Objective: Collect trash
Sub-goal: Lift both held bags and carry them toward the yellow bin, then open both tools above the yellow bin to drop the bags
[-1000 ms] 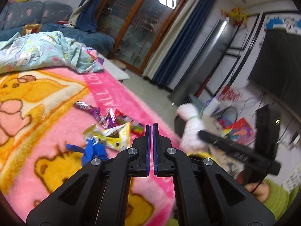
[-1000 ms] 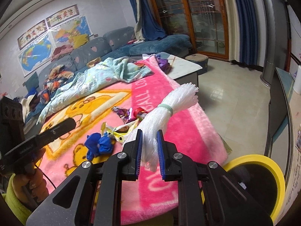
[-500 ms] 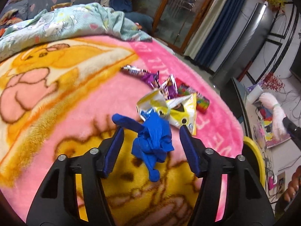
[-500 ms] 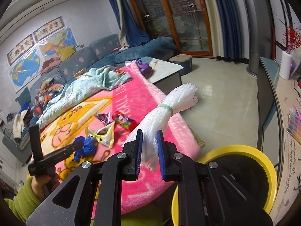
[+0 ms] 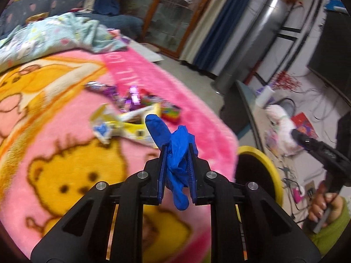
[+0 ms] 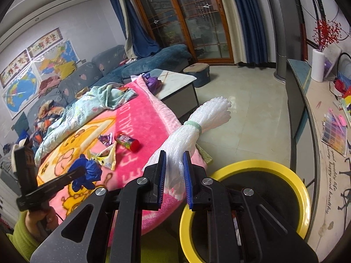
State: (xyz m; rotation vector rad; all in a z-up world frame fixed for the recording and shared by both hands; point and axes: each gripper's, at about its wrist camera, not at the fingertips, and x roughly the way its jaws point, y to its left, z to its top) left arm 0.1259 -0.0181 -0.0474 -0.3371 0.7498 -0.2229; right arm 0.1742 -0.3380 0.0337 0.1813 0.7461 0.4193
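Observation:
My left gripper (image 5: 178, 148) is closing its jaws on a crumpled blue glove (image 5: 158, 127), and the pads press on it, just above the pink bear blanket (image 5: 65, 135). The right wrist view shows that glove (image 6: 87, 171) at lower left. My right gripper (image 6: 174, 154) is shut on a white foam net bundle (image 6: 208, 114) tied with a green band. It hangs beside the rim of a yellow-rimmed bin (image 6: 258, 164). On the blanket lie a yellow wrapper (image 5: 122, 125), a purple wrapper (image 5: 131, 96) and a colourful candy tube (image 6: 127, 141).
A rumpled light-blue cover (image 6: 92, 105) lies at the blanket's far end, with a sofa (image 6: 87, 76) behind it. A low table (image 6: 175, 81) and a stool (image 6: 197, 70) stand on the tiled floor. A long counter (image 6: 307, 114) runs along the right.
The left gripper opened around the blue glove, then closed on it and lifted it off the blanket. The right gripper carried the foam net sideways over to the yellow bin.

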